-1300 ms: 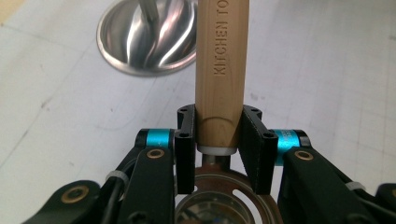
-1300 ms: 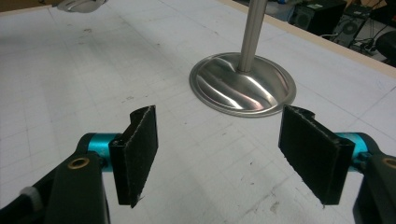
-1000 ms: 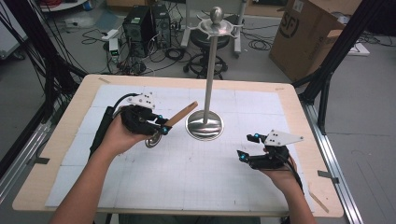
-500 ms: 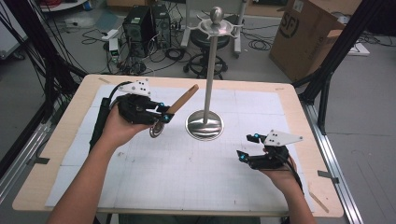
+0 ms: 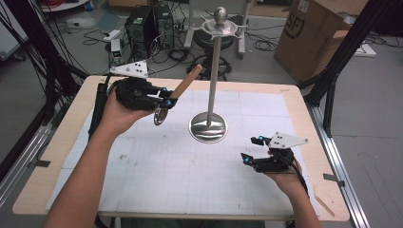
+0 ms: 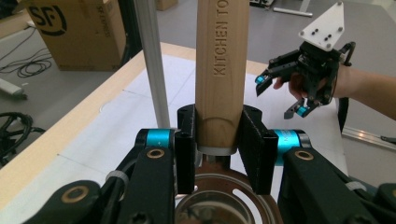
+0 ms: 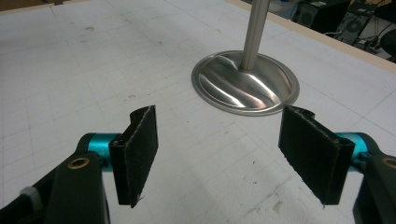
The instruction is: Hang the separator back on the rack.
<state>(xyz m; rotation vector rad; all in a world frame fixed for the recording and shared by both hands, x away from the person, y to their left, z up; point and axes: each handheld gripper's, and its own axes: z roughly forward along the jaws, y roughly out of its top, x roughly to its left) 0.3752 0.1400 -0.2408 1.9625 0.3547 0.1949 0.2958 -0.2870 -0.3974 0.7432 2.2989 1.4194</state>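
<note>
The left gripper (image 6: 217, 140) squeezes a wooden handle (image 6: 221, 70) — it reads "KITCHEN TO" — just beside the steel stand (image 5: 211, 80). The right gripper (image 7: 219, 149) is wide open, holding nothing. A box (image 5: 311, 35) says "SF".

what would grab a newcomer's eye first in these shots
Probably the tall steel stand rising from its round base at the table's middle. Next, the left gripper, raised beside the pole and clamped on a wooden-handled utensil with its handle angled up. The right gripper rests open, nearer the right edge.
</note>
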